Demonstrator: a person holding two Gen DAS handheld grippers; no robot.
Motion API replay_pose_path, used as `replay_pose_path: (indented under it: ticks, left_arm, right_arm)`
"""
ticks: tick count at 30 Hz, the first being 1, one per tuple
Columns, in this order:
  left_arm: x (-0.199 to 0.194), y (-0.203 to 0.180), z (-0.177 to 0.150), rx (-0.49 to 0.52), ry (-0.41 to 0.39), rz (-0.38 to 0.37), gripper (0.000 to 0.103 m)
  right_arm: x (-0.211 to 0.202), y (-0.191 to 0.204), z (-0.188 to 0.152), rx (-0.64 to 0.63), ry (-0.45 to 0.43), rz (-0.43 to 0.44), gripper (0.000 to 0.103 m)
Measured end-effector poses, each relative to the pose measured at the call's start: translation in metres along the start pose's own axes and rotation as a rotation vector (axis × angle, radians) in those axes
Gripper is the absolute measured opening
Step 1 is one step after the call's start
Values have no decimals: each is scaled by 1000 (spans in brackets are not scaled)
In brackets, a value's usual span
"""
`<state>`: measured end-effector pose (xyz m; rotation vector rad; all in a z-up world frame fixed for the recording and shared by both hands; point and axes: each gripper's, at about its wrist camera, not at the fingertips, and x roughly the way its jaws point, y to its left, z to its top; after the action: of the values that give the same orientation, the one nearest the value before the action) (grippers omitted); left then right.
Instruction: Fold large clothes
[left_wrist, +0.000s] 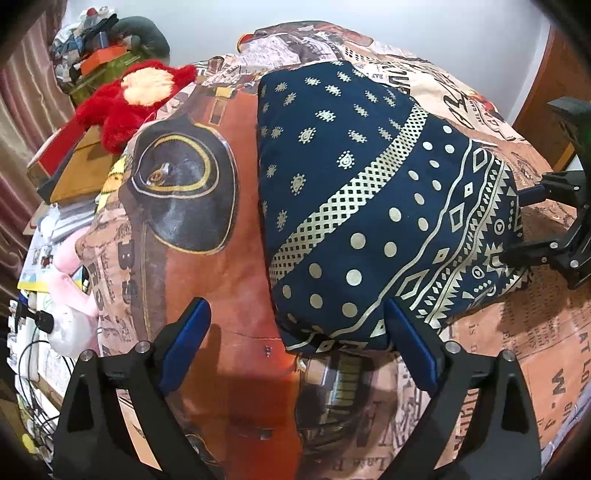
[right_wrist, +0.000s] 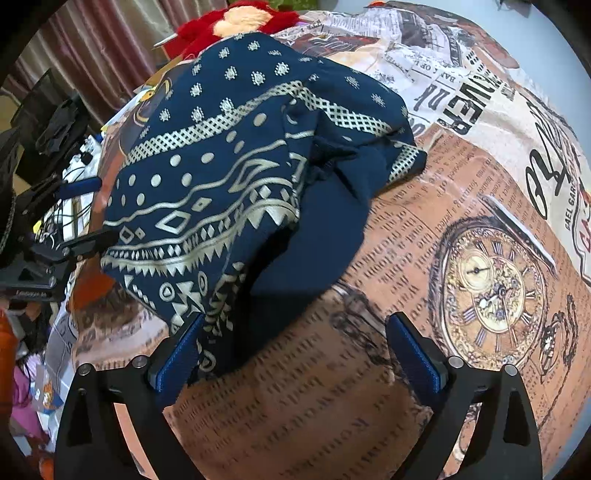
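So, nearest to me, my left gripper (left_wrist: 297, 325) has its blue fingers (left_wrist: 186, 343) spread wide, holding nothing. The near corner of the folded navy garment (left_wrist: 354, 206) sits right by the right-hand finger, but I can't tell if it actually touches. Same deal on the other side: my right gripper (right_wrist: 295, 332) is wide apart too, gripping nothing, with the garment's (right_wrist: 236, 177) patterned edge running down beside its left finger (right_wrist: 181, 354).

The garment itself is a dark blue thing with cream dots, zigzags and diamond bands. It lies in a folded bundle on the bed, on a printed bedspread (left_wrist: 207, 295) with newspaper text, a pocket watch (right_wrist: 491, 291) and car artwork. On the right-hand side of the bundle one plain blue layer shows, a bit rumpled.

Further off on the left there's a red plush toy (left_wrist: 122, 107) at the bed's edge, a pile of boxes and clutter (left_wrist: 99, 55) beyond it, and pinkish curtains (left_wrist: 26, 110) behind.
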<state>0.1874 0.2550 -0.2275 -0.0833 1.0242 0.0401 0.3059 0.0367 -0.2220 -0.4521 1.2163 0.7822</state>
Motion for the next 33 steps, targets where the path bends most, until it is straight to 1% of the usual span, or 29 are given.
replay_pose_path:
  ticks: [2,5,8,9,11,13,14,17,20,22,24,25,27,28,30,31,33]
  left_arm:
    - [-1,1,-2,3,-1,5,96]
    - [-6,0,-5,32,0,17,96]
    - [-15,4,2,36,13,8,96]
    - [-18,6,6,37,8,15,95]
    - [-28,11,18,42,-30,58,95]
    - [-34,16,32,37,-70,76,95]
    - [-36,19,42,24,-91,76,95]
    - [-33,24,71,-14,-113,73,95]
    - [-21,28,100,-55,-131,48,95]
    - [-6,31,117,-95,-113,26,95]
    - [14,30,132,-118,-82,17,95]
    - [27,30,140,-111,-64,33,95]
    - [40,31,146,-114,-52,39,96]
    - [46,33,148,-117,-51,32,96]
    - [54,35,152,-123,-50,19,98]
    - [57,35,153,-122,-51,24,101]
    - [62,36,153,-109,-53,33,103]
  right_arm:
    - [-1,-4,-1,-1,4,10,98]
    - [-3,-4,-2,-22,-2,5,98]
    - [-12,-3,-5,-46,-16,-5,98]
    - [-16,-3,-5,-46,-20,-7,98]
    - [-29,-9,-5,-34,-51,11,98]
    - [-45,-16,-3,-11,-98,28,98]
    - [-50,-18,-1,2,-118,24,98]
    - [-65,-21,14,52,-184,28,98]
    - [-69,-23,33,84,-233,41,98]
    - [-63,-21,49,95,-249,37,98]
    - [-50,-22,64,112,-246,49,98]
    - [-38,-25,73,132,-229,59,98]
    - [-16,-29,84,154,-193,65,98]
    - [-2,-32,88,155,-163,49,98]
    - [15,-40,91,139,-130,29,98]
    - [22,-48,91,133,-123,51,98]
    - [26,-63,89,165,-115,109,100]
